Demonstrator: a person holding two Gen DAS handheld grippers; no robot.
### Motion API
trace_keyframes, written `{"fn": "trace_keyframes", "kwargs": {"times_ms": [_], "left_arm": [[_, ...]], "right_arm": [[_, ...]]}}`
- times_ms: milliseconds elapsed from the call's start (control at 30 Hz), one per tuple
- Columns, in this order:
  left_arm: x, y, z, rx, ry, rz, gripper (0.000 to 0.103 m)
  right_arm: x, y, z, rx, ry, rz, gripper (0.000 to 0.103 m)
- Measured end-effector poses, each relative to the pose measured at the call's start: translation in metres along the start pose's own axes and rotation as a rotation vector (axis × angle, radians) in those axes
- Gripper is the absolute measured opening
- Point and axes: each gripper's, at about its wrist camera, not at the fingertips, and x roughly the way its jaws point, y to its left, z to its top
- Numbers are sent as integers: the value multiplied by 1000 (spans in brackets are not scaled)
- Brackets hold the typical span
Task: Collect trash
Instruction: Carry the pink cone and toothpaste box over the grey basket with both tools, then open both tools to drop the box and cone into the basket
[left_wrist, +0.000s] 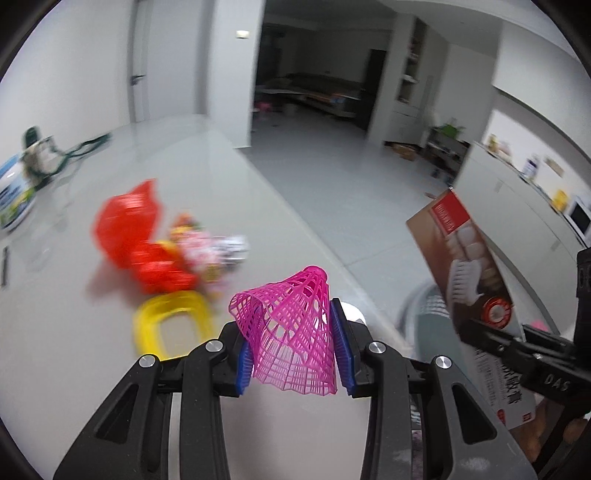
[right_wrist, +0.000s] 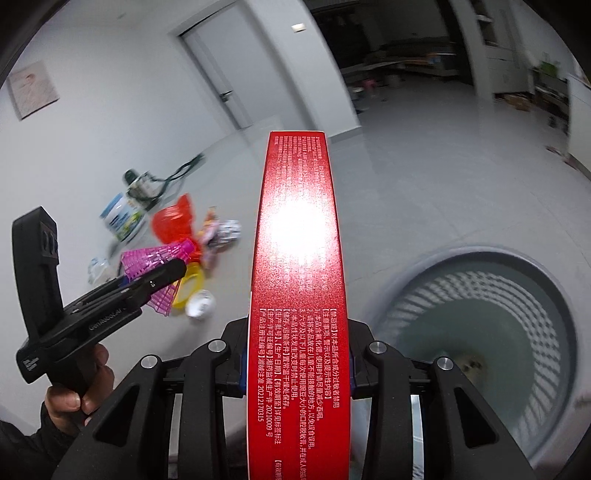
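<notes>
The left gripper (left_wrist: 293, 354) clenched a pink mesh shuttlecock (left_wrist: 291, 332), cap pointing toward 12 o'clock. The right gripper (right_wrist: 298, 363) clenched a glossy red toothpaste box (right_wrist: 299, 280) printed with white text. The grey slatted bin (right_wrist: 476, 332) sat at 3 o'clock; blurred wrappers (left_wrist: 147, 240) lay at 10 o'clock.

Right gripper (right_wrist: 297, 363) clamps a red box (right_wrist: 297, 258) at centre. Grey slatted bin (right_wrist: 476, 332) near right; left gripper (right_wrist: 162, 275) pinches a pink shuttlecock (right_wrist: 151, 260) far left.

Pink mesh shuttlecock (left_wrist: 291, 332) (clamped), red toothpaste box (right_wrist: 299, 280) – gripped upright
</notes>
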Motion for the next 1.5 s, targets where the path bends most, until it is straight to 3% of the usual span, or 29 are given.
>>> {"fn": "trace_keyframes", "kwargs": {"times_ms": [333,600,933,1167,1200,1267,1300,1500], "left_arm": [[41,-93,-11,147,84,-125,36],[69,-147,-29,235,146,-168,36],[85,-178,-42,300,176,-156,37],[89,-182,-44,315,186,-145,44],[89,-182,-44,315,186,-143,46],[89,-180,-43,312,190,-142,48],[89,-179,-44,311,191,-141,50],[88,-179,-43,304,185,-125,60]], "right_arm": [[-38,-85,-45,181,-13,-156,35],[-41,-116,-68,256,16,-206,35],[-39,-134,-76,296,53,-213,35],[-42,-139,-74,306,46,-224,36],[-43,-139,-73,308,43,-222,37],[-47,-137,-73,307,30,-222,55],[-50,-137,-72,306,18,-222,58],[-54,-134,-70,295,-3,-232,59]]}}
